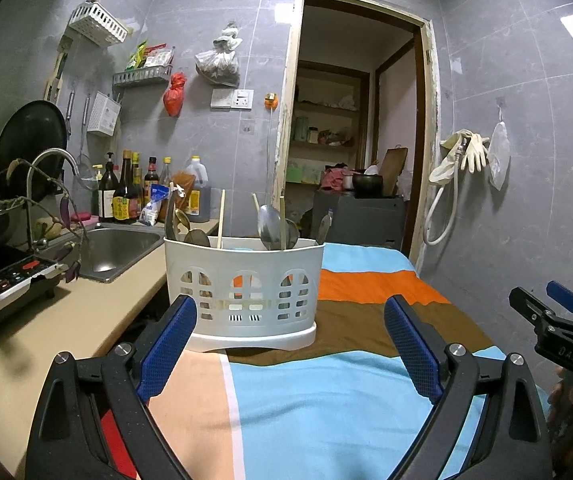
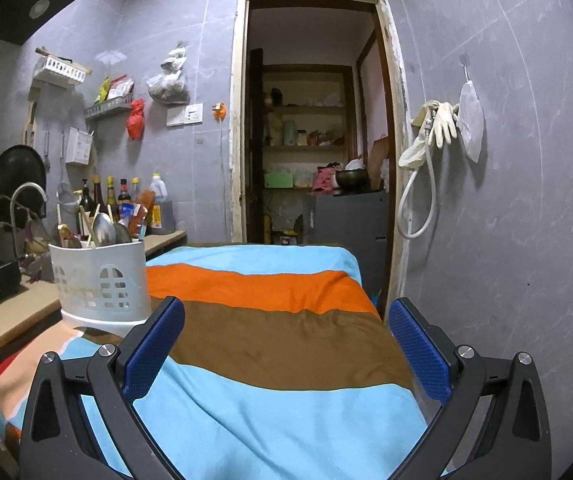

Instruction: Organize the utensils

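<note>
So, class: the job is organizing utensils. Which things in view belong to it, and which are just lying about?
Belongs to the job:
white utensil holder
spoons and chopsticks standing in it
left gripper, open
right gripper, open

Just lying about:
sauce bottles
sink
rubber gloves on a wall hook
striped cloth

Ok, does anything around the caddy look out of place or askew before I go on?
Only mildly: the white utensil caddy sits at the left edge of the striped cloth, next to the gap beside the counter. It stands upright, and the spoons and chopsticks stay inside it, leaning. Nothing is spilled. Both claws are open and empty.
</note>
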`<state>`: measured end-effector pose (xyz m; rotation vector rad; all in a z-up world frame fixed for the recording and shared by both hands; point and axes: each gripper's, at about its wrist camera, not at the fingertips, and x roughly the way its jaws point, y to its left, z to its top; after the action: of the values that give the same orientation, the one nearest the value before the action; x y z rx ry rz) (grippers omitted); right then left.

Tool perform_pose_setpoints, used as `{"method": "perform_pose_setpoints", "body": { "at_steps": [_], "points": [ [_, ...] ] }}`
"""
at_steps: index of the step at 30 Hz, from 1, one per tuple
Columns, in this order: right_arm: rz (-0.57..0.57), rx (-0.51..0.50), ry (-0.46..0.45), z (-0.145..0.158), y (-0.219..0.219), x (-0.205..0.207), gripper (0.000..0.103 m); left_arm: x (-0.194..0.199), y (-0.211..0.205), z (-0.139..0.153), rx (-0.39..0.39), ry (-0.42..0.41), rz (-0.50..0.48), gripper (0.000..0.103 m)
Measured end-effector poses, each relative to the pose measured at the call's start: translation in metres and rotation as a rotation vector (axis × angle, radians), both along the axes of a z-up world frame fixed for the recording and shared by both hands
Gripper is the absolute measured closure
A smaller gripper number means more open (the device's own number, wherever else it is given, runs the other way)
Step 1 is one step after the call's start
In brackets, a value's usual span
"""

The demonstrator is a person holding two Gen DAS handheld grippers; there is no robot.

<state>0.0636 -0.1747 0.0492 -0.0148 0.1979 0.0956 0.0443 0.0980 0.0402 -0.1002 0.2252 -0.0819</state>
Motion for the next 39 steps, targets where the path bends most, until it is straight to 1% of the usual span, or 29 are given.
{"method": "perform_pose_setpoints", "body": {
  "at_steps": [6,39],
  "points": [
    [0.006,0.001,0.001,0.0004,-0.0002,-0.0007,0.0,-0.0068,-0.002,0.0004,0.003,-0.007,-0.002,0.011],
    [0.014,0.001,0.002,0.0019,0.0019,-0.0035,0.0,-0.0054,-0.0024,-0.0008,0.005,0.0,-0.003,0.011]
  ]
}}
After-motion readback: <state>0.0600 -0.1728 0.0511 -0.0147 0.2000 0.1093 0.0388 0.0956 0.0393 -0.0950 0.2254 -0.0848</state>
